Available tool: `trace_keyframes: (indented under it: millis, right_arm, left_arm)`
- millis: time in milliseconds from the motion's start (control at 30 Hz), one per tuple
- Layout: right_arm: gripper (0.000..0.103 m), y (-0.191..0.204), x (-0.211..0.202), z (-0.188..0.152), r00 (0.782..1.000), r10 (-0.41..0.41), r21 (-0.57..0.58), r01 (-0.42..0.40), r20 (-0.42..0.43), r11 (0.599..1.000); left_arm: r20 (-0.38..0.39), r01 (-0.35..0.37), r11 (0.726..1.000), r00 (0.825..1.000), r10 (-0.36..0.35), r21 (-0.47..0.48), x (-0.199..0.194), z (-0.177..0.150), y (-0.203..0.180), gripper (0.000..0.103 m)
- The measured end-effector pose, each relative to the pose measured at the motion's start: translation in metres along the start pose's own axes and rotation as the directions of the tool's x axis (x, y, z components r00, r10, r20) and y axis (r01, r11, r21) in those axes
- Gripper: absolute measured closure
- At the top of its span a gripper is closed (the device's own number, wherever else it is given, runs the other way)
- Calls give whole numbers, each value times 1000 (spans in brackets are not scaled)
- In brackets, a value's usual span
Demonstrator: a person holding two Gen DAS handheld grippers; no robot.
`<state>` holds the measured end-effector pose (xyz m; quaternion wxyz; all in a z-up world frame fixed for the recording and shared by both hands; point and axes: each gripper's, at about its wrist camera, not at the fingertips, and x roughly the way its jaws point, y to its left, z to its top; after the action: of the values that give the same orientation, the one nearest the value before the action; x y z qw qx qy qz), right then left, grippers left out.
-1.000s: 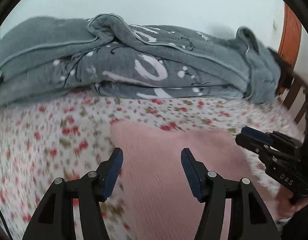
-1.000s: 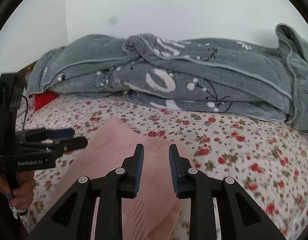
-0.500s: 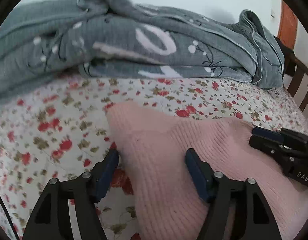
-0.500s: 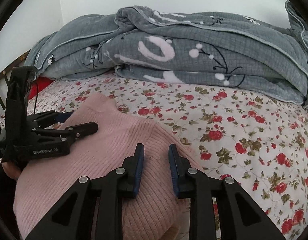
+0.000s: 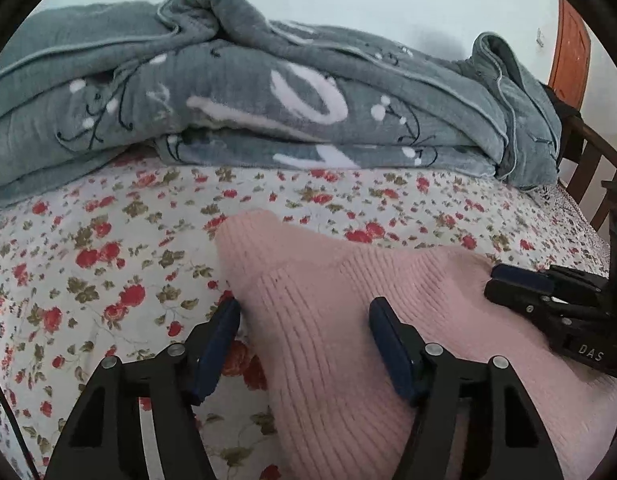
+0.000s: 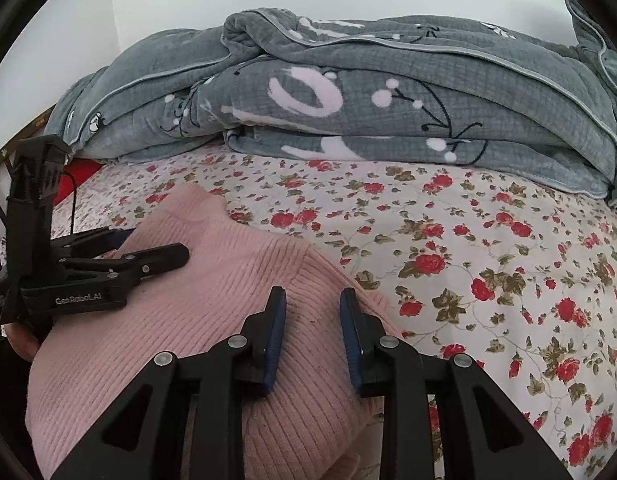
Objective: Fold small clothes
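Note:
A pink ribbed knit garment (image 5: 328,304) lies folded on the floral bed sheet (image 5: 88,240); it also shows in the right wrist view (image 6: 228,300). My left gripper (image 5: 304,316) is open, its fingers straddling the garment's left edge, low over it. My right gripper (image 6: 312,304) is open with a narrow gap, resting over the garment's right part. Each gripper shows in the other's view: the right gripper (image 5: 508,280) on the garment's right, the left gripper (image 6: 156,252) on its left.
A bulky grey blanket (image 5: 268,92) with white print is piled along the back of the bed, also in the right wrist view (image 6: 368,92). A wooden bed frame (image 5: 584,160) stands at the right. A red item (image 6: 80,172) lies at the far left.
Both grippers have moved forward and lower over the pink garment. The left gripper stays wide open; the right keeps its narrow gap.

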<state>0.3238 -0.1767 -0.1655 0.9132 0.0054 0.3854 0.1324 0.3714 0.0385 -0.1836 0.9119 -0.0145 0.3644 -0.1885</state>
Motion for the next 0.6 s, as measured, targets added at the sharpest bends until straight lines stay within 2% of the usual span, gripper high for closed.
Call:
trace_keyframes:
  millis: [167, 600]
  right_arm:
    - [75, -1, 0, 0, 1000, 3, 3, -3, -1, 1000]
    - [75, -2, -1, 0, 1000, 17, 13, -17, -1, 1000]
  left_arm:
    - [64, 9, 1000, 998, -10, 8, -13, 1, -2, 39]
    - [56, 45, 999, 997, -47, 27, -14, 0, -6, 38]
